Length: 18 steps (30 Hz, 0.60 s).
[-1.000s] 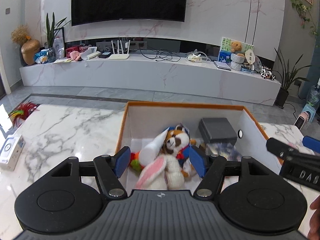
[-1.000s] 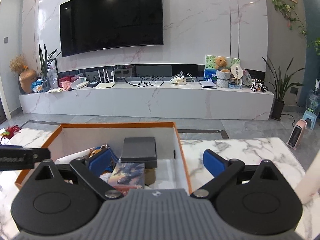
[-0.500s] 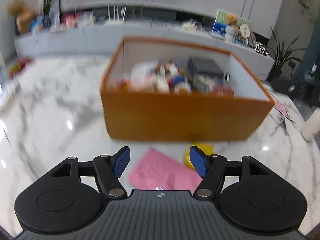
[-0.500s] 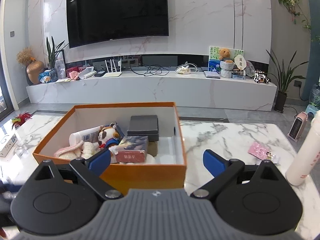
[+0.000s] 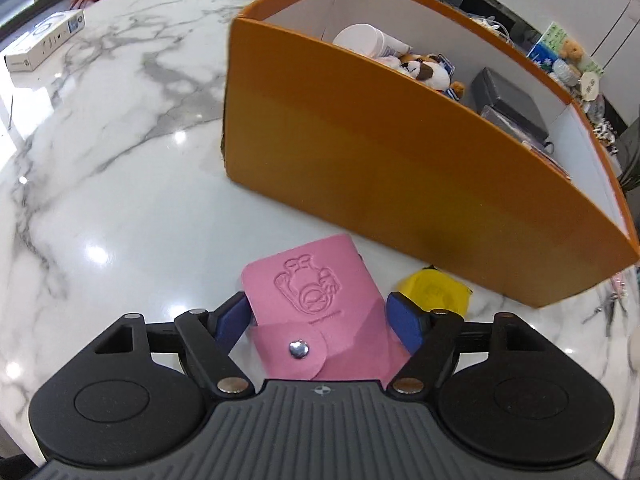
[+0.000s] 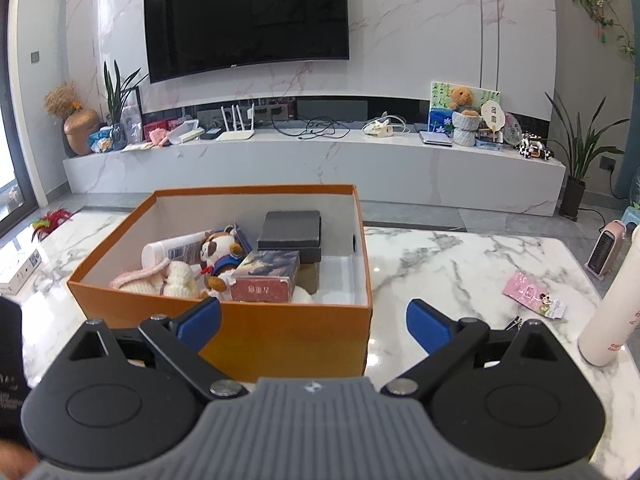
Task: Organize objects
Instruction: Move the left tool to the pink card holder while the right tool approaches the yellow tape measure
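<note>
While the left gripper (image 5: 318, 314) spreads its jaws, a pink card wallet (image 5: 316, 312) lies between the blue pads at the lower centre of the left wrist view, flat on the marble; the pads flank its edges but do not seem to press it yet. A second ago this same gripper hung over the orange box (image 5: 400, 152) with the plush toy below it; now it has dropped to the tabletop in front of the box, which suggests one item is stowed and the wallet is next. A yellow object (image 5: 436, 294) sits just to the right of the wallet, close to the box wall. Lower in the right wrist view, the right gripper (image 6: 314, 326) stands wide and empty, level with the box's near wall. Beyond, the white marble table (image 5: 100, 168) carries a small white carton (image 5: 44, 44) at the upper left, and the room shows a television (image 6: 246, 16) above a long marble console (image 6: 312, 164).
</note>
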### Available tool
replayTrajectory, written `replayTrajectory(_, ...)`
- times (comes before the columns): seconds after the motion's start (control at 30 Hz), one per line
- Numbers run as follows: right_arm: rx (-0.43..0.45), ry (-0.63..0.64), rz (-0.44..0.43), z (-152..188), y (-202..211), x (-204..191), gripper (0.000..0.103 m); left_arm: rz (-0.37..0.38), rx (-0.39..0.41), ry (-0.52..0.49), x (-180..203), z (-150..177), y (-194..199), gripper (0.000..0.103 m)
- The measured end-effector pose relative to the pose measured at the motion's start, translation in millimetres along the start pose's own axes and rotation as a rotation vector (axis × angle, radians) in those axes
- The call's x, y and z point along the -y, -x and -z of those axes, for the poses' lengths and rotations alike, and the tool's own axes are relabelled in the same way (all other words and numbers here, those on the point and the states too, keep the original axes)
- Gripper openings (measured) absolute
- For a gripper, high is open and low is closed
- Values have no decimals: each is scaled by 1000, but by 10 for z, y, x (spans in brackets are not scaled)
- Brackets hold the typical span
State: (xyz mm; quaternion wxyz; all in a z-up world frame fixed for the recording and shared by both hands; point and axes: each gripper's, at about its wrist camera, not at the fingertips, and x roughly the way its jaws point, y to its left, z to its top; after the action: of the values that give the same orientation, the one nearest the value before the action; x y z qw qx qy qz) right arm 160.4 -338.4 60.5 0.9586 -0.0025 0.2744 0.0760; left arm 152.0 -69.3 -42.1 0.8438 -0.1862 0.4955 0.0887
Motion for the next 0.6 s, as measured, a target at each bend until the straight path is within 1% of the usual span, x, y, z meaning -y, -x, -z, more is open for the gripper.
replayTrajectory(0.07,-8,6,-4,10,-29,8,99,-20,17,-28,41,47,-9,88)
replayTrajectory(0.13,-17,10,-4,26,-53,24,99,-27,31,-81,92,76,-28,93)
replayTrajectory(0.23,-32,12,-7,53,-82,47,99,-4,53,-139,64,119,-17,95)
replayTrajectory(0.37,-53,1,-21,87,-100,74,99,35,12,-235,-42,84,-8,100)
replayTrajectory(0.4,-61,-2,-27,98,-108,74,99,38,-2,-254,-75,72,-10,102)
replayTrajectory(0.47,-78,3,-34,131,-127,65,99,38,-19,-283,-152,56,-1,102)
replayTrajectory(0.5,-86,8,-30,149,-140,51,99,34,-22,-291,-195,56,16,102)
replayTrajectory(0.6,-114,31,-36,201,-191,-22,99,29,-55,-270,-317,72,66,102)
